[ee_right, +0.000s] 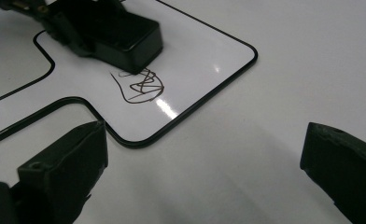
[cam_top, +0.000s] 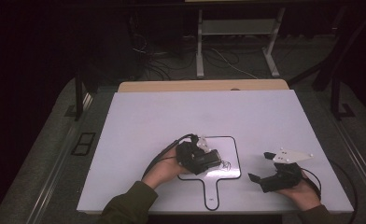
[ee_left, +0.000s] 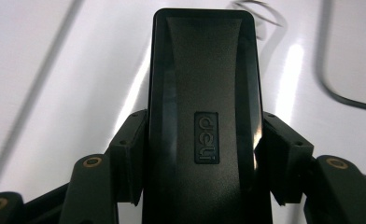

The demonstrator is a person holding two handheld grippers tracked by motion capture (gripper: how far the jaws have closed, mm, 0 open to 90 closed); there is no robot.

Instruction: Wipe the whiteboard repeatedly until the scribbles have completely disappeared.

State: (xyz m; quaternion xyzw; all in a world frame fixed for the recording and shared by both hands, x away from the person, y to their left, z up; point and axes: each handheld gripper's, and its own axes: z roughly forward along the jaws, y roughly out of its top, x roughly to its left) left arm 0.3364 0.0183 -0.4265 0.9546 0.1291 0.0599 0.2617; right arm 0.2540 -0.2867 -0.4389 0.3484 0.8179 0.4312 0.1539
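A small white board [cam_top: 228, 148] with a black rim and a handle lies on the table. A dark scribble [ee_right: 141, 86] is drawn on it. My left gripper [cam_top: 213, 161] is shut on a black eraser [ee_left: 204, 70] marked "deli", its pads pressing both long sides. The eraser [ee_right: 130, 37] rests flat on the board right beside the scribble [cam_top: 225, 164]. To the right of the board, my right gripper [cam_top: 260, 166] sits low over the bare table. It is open wide, with nothing between its fingers [ee_right: 69, 163].
The white table top [cam_top: 172, 116] extends far beyond the board toward the back and left. The board's handle [cam_top: 212, 191] points to the front edge. A cable [cam_top: 160, 156] trails from the left gripper. Desk legs and cables stand on the floor behind.
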